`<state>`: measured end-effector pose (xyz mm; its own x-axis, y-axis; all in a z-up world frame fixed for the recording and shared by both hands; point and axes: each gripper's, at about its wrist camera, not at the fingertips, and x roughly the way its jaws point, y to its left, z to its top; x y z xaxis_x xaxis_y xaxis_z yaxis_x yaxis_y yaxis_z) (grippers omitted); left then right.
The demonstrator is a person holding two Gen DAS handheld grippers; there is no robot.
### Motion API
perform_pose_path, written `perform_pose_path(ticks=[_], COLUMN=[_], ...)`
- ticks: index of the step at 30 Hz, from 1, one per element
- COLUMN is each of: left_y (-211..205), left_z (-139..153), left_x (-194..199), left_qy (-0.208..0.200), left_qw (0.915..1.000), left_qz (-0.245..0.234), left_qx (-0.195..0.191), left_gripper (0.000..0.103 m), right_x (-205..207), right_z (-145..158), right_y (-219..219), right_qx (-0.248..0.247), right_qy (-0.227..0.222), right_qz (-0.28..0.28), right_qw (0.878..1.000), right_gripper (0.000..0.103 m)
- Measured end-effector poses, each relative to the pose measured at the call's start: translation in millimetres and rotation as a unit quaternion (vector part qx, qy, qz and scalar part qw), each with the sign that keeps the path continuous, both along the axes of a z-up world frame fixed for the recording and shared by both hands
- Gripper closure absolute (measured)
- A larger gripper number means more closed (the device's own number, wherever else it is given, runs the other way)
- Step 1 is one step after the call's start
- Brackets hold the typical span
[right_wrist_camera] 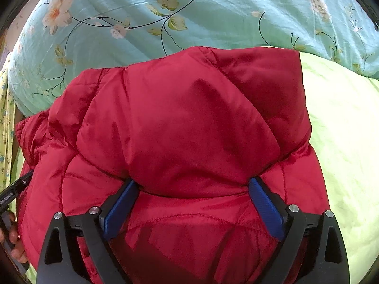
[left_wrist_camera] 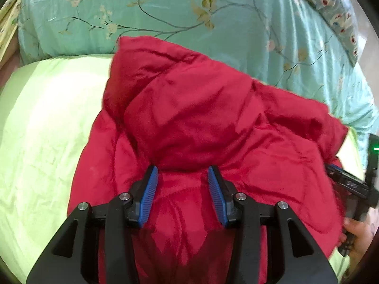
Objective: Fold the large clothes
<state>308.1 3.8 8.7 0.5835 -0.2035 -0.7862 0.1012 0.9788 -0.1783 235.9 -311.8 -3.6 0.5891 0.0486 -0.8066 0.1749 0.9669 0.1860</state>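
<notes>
A red quilted puffer jacket [left_wrist_camera: 201, 123] lies bunched on the light green sheet [left_wrist_camera: 42, 130], with a folded part lying over the lower part. My left gripper [left_wrist_camera: 182, 172] is open, its blue pads either side of a fold of the jacket. The right gripper body shows at the right edge of the left wrist view [left_wrist_camera: 350, 184], held by a hand. In the right wrist view the jacket [right_wrist_camera: 189, 123] fills the middle. My right gripper [right_wrist_camera: 193, 185] is open wide, pads astride the jacket's fold. The left gripper's tip shows at the left edge [right_wrist_camera: 16, 187].
A teal floral quilt [left_wrist_camera: 165, 11] is piled behind the jacket, and also shows in the right wrist view [right_wrist_camera: 189, 11]. A patterned pillow [left_wrist_camera: 336, 16] lies at the back right. Green sheet [right_wrist_camera: 343, 130] lies beside the jacket.
</notes>
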Motion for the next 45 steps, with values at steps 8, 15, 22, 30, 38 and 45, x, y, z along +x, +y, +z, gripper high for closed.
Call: perform_pose_path(ticks=[8,15,22,30,38,45], left_y=[29,38,43,67,101,117], left_z=[15,11,10,16,5,-10], left_x=[-50,-56,-57,-76,-72,-63], left_qy=[-0.012,-0.010,-0.011,-0.026,-0.003,0.023], left_qw=[0.9991,0.9990,0.9987,0.9981,0.9972,0.9915], left_qz=[-0.009,-0.019,-0.026,-0.013,0.013,0.001], left_qx=[-0.038,-0.038,-0.041,-0.053,-0.074,-0.128], left_gripper=[0.057,0.057,0.056,0.050,0.031,0.030], right_x=[-7,-43,-91,-127,-136,-132], right_z=[11,33,52,39,22,9], right_y=[5,5,-17,-58,-72,-78], right_qx=[-0.019,-0.002,0.018,0.046,0.082,0.133], right_qy=[-0.002,-0.028,-0.045,-0.014,0.000,0.002], right_qz=[-0.003,-0.002,-0.008,-0.044,-0.052,-0.048], right_qw=[1.000,1.000,0.999,0.998,0.995,0.990], right_gripper=[0.007,0.007,0.007,0.007,0.007,0.007])
